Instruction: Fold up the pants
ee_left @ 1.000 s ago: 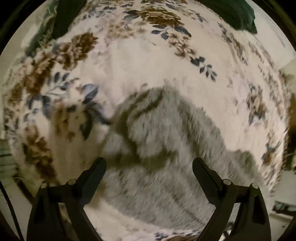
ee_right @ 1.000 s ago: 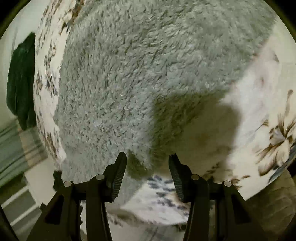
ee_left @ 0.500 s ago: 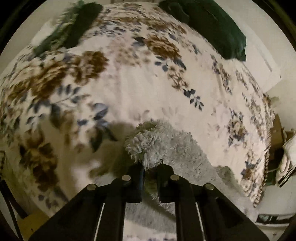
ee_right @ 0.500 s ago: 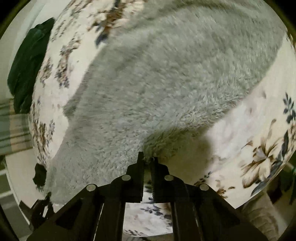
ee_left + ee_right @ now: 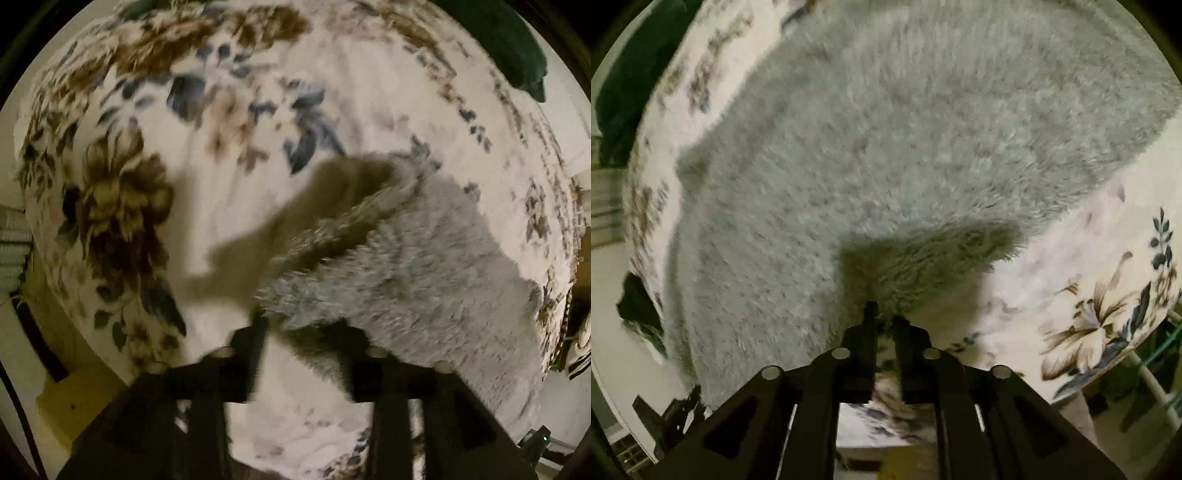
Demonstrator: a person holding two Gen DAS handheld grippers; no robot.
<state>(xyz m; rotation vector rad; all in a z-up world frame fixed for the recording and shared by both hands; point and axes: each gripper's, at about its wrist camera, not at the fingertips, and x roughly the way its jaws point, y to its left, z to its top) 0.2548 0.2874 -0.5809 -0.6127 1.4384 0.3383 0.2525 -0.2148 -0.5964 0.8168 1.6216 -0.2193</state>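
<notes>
From the left wrist, looking down along the left gripper (image 5: pixel 306 332) onto grey fleecy pants (image 5: pixel 424 280) lying on a bed covered by a cream floral blanket (image 5: pixel 240 192). Badly blurred here, yet enough to make out jaws standing apart, with bare blanket showing in the gap between them. Hard to say whether the hidden right fingertip touches cloth, buried as it is under a raised, rolled fold of the pants; just beside that fold, by its near end, the left fingertip. Beyond the fold, more of the pants running off toward the right edge of the bed, flat on the blanket, with a dark shadow thrown across the cream ground to the left. Far off at the upper right corner of the bed, a dark green cloth (image 5: pixel 517 48), well apart from the pants. From the right wrist, looking along the right gripper (image 5: pixel 884 319) with jaws drawn close together and clamped on a tuft at the near edge of the pants (image 5: pixel 886 147). Lifted a little at that pinched spot into a small shaded hump, then spreading wide and flat away across most of the bed. To the right of the pinch, bare floral blanket (image 5: pixel 1071 266) with a brown and blue flower near the bed's right edge. At the far left edge, again a dark green cloth (image 5: pixel 624 85), clear of the pants.
</notes>
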